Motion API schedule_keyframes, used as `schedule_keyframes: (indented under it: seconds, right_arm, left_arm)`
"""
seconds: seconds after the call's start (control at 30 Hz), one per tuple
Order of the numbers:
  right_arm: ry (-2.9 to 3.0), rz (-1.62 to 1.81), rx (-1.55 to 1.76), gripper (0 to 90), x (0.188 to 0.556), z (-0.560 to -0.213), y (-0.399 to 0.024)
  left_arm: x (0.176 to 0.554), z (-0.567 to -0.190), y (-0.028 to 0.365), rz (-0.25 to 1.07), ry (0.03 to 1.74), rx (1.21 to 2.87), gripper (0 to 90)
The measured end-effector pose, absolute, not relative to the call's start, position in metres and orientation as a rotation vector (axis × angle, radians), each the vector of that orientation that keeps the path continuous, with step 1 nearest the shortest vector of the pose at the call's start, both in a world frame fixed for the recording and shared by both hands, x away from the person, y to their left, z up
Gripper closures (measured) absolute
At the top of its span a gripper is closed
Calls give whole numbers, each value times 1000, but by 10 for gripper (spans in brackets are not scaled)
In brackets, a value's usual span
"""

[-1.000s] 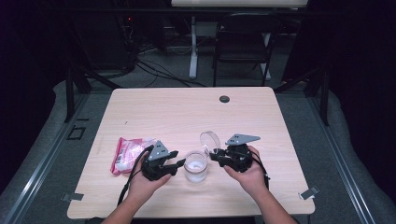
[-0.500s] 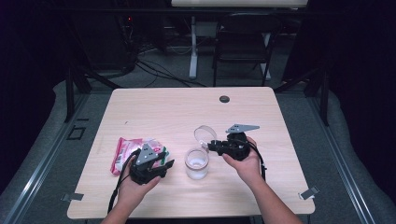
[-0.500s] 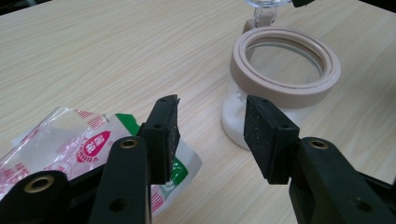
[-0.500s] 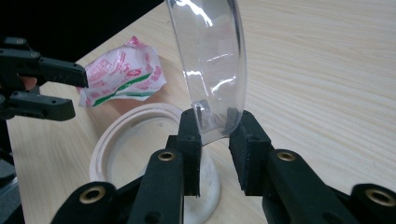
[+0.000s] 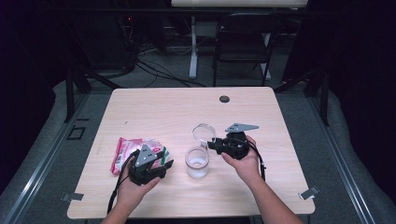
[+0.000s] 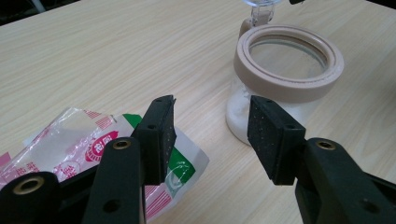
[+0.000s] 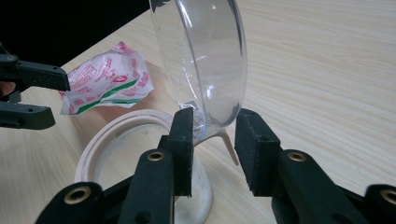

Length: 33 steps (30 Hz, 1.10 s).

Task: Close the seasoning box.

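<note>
The right gripper (image 7: pixel 212 135) has its jaws apart, having just been opening, with the lower edge of the jar's clear lid (image 7: pixel 205 60) between them; one pad looks to touch the lid's rim, the other stands off it, so this is no firm clamp. The left gripper (image 6: pixel 212 133) also has its jaws apart, having just opened a little further, and nothing sits between them; it hovers just over the corner of a plastic packet (image 6: pixel 79 144). There are two grippers, one jar (image 5: pixel 196 162), one hinged lid and one packet on the table (image 5: pixel 154 112), plus one small dark disc (image 5: pixel 224 99) near the far edge. The high view places the jar between the two hands, toward the near edge, with the packet to its left. The left gripper view gives the jar's beige ring around the mouth and white powder at the bottom. The right gripper view shows the lid standing tilted up on its hinge, transparent and round, and the left gripper far off beside the pink, white and green packet.
</note>
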State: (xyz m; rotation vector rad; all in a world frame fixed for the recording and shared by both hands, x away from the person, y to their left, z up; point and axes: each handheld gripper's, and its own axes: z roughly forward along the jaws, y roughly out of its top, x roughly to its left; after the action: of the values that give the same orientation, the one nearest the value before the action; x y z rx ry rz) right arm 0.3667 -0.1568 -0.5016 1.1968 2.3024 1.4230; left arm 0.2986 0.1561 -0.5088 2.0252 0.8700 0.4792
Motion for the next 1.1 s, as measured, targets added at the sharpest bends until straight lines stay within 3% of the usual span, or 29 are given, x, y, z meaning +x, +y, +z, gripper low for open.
schedule_keyframes:
  seconds: [0.43, 0.8, 0.97, 1.1]
  right_arm:
    - [2303, 1394, 1174, 605, 359, -498, -161]
    - [2194, 1381, 1119, 603, 344, -483, -161]
    - [2212, 1359, 1068, 518, 340, -477, -156]
    - [2218, 1341, 1053, 512, 340, -472, -156]
  left_arm:
    - [304, -506, 155, 506, 851, 2014, 516]
    - [311, -491, 181, 537, 916, 1915, 504]
    - [313, -488, 187, 539, 925, 1942, 509]
    - [315, -483, 199, 533, 948, 1920, 521]
